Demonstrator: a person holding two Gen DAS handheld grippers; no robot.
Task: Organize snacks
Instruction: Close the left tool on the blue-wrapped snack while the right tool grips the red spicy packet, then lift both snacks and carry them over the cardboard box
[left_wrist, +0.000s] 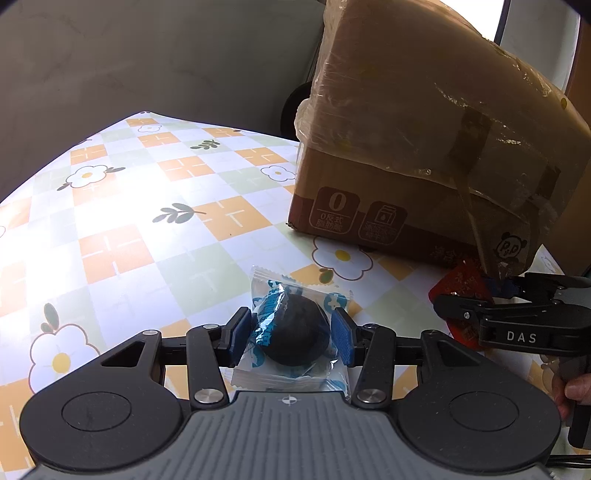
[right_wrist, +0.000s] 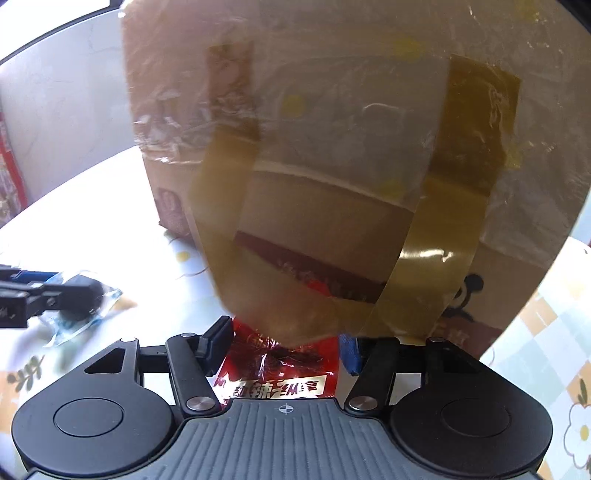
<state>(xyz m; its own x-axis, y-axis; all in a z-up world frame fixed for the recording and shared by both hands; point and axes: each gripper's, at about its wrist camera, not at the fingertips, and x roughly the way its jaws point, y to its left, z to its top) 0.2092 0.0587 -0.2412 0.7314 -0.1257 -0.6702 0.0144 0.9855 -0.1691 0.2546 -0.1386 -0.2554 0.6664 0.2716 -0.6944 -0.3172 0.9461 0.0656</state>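
Note:
My left gripper (left_wrist: 291, 334) is shut on a clear-and-blue snack packet (left_wrist: 295, 332) with a dark round snack inside, held just above the tablecloth. My right gripper (right_wrist: 282, 347) is shut on a red foil snack packet (right_wrist: 280, 373) with Chinese print; its tip sits right under the box's hanging taped flap (right_wrist: 325, 221). In the left wrist view the right gripper (left_wrist: 491, 299) and its red packet (left_wrist: 461, 284) are at the right, against the cardboard box (left_wrist: 406, 147). In the right wrist view the left gripper (right_wrist: 55, 295) with its packet is at far left.
The large cardboard box wrapped in clear film and brown tape stands on a floral checked tablecloth (left_wrist: 147, 221). The table edge runs along the upper left in the left wrist view. A person's fingers (left_wrist: 576, 387) show at the right edge.

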